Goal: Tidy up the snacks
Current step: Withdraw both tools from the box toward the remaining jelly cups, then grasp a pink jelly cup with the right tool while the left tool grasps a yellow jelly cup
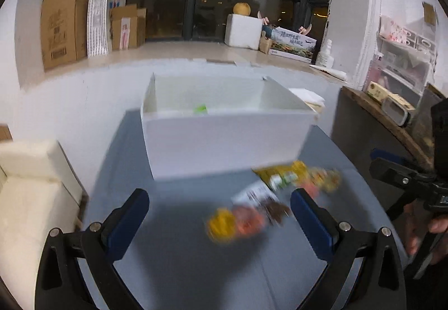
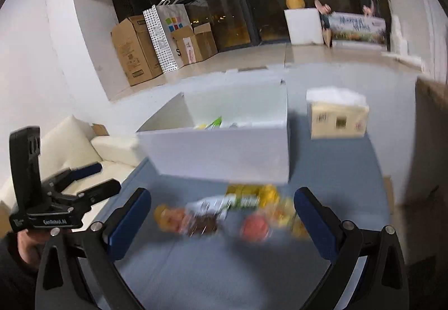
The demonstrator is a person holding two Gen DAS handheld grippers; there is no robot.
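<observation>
Grey table [image 1: 173,254], carrying a white box [image 1: 224,142] with a few packets already inside. Two blurred snack packets [image 2: 224,212] left lying just before it. Left gripper [image 1: 219,223] and right gripper [image 2: 221,223]: jaws wide, holding nothing.

matt white box [image 1: 224,142], glossy snack packets [image 2: 212,215], smooth grey table [image 1: 182,254], cardboard cartons [image 1: 63,24]

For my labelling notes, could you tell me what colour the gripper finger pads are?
Dark blue, on black arms; the right gripper's pads show best in the right wrist view.
</observation>
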